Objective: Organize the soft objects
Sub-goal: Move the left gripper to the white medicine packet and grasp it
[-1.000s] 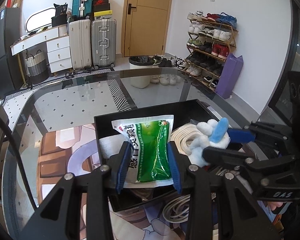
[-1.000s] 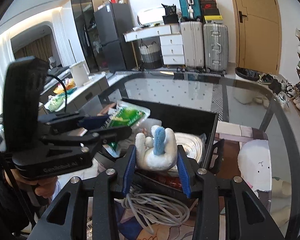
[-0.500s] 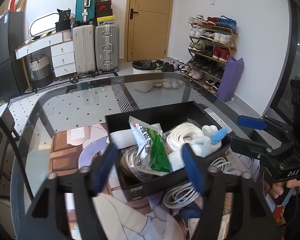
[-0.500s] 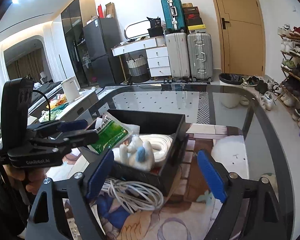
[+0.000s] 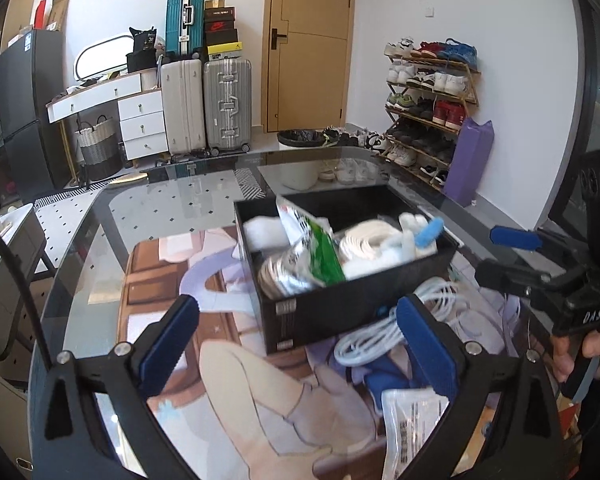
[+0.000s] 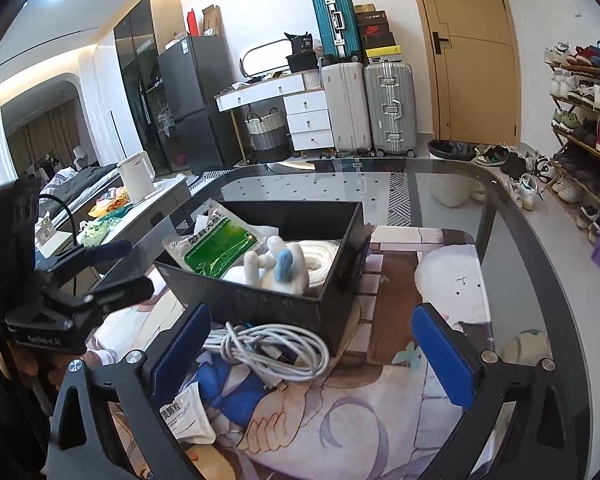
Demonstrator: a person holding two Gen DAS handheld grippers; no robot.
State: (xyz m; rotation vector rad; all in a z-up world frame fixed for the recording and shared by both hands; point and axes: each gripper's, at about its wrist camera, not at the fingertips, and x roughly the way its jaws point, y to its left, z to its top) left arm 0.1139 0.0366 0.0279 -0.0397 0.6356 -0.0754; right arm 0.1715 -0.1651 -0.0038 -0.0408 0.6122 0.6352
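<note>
A black box [image 5: 340,308] [image 6: 260,300] sits on a printed mat on the glass table. In it lie a green and white packet [image 5: 320,252] [image 6: 216,244], a white plush toy with a blue ear [image 5: 414,238] [image 6: 278,268] and a white coiled band [image 5: 364,240] [image 6: 320,256]. My left gripper [image 5: 300,344] is open and empty, in front of the box. My right gripper [image 6: 312,348] is open and empty, above a white cable bundle [image 6: 272,352] [image 5: 384,336]. A white packet [image 5: 416,424] [image 6: 188,416] lies on the mat in front of the cable.
The printed mat [image 6: 380,408] covers the near part of the glass table [image 6: 440,184]. Each gripper shows in the other's view, the right one [image 5: 540,276] at the box's right, the left one [image 6: 60,292] at its left. Suitcases, drawers and a shoe rack stand beyond the table.
Both grippers opened, dropping the green packet and the plush toy into the box, then drew back toward me from the box.
</note>
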